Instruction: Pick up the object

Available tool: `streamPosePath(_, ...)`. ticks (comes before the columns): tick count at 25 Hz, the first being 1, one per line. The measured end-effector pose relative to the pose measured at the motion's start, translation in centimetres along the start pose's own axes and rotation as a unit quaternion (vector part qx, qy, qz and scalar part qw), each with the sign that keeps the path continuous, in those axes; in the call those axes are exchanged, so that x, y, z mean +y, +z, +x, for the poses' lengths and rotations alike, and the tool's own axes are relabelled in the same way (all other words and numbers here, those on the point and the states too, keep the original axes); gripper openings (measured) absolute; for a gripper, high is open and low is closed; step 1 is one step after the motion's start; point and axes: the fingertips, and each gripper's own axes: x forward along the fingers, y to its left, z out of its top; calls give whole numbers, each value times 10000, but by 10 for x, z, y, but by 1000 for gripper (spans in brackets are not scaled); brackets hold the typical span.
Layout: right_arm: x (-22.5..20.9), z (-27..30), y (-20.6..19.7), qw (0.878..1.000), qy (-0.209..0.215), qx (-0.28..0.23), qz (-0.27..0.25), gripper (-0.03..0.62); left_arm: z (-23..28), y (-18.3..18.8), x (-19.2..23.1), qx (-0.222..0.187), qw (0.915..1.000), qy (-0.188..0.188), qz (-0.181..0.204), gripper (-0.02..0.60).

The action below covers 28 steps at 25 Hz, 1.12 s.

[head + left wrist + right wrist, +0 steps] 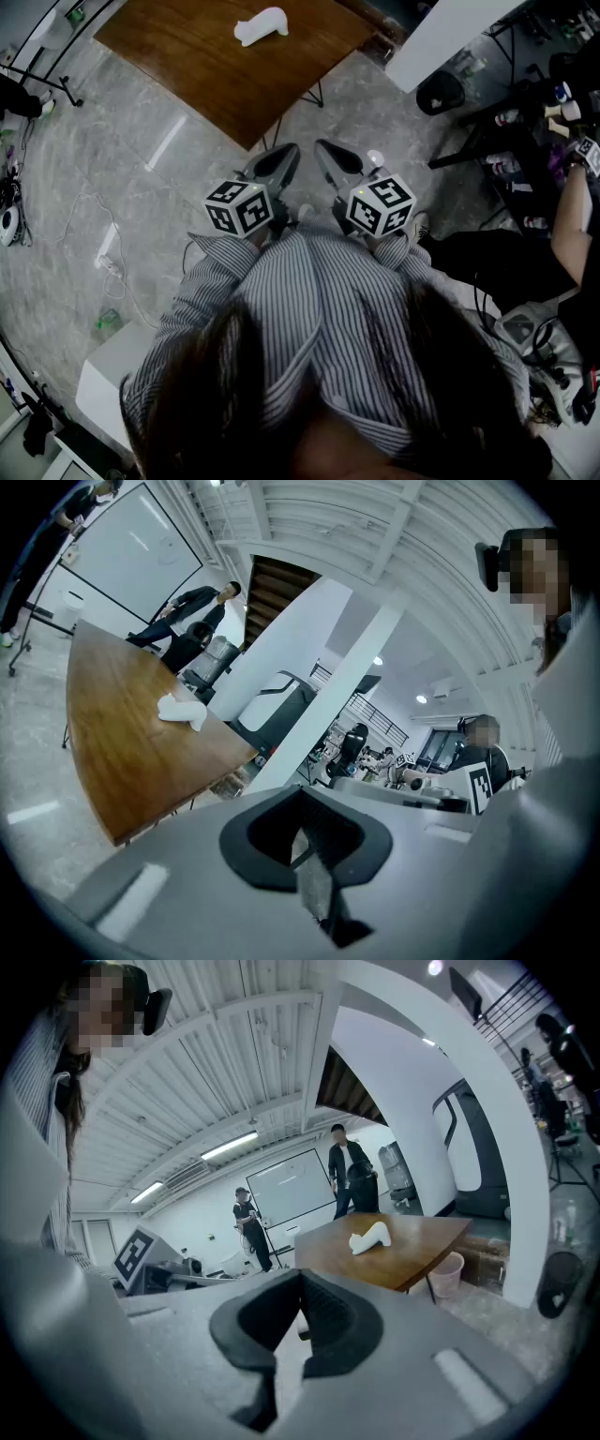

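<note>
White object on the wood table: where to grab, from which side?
Likely across its narrower middle, from above: the white object lies flat and alone on the wooden table, elongated, one end bulkier, so the jaws span its short width. Finer shape too small to tell. Left gripper and right gripper are shut; open one first.

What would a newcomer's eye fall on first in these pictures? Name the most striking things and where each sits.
Most striking are the left gripper and right gripper with their black-and-white marker cubes, side by side at the head view's centre, jaws shut and empty, just ahead of the person's striped shirt. Beyond them a white object lies alone on a wooden table.
</note>
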Motion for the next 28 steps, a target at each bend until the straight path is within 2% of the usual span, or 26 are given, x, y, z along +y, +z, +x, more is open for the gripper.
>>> streamPosePath(21,-13,6,-3,9996,130,162,185,2,8,-1,13,-59,9993,239,-292,2)
streamPosePath(26,-34,3,1,9990,13,27,439,2,21,-2,10,18,9994,327,-106,2)
streamPosePath(28,-39,2,-2,9988,28,72,487,2,25,-4,8,-46,9995,277,-160,2)
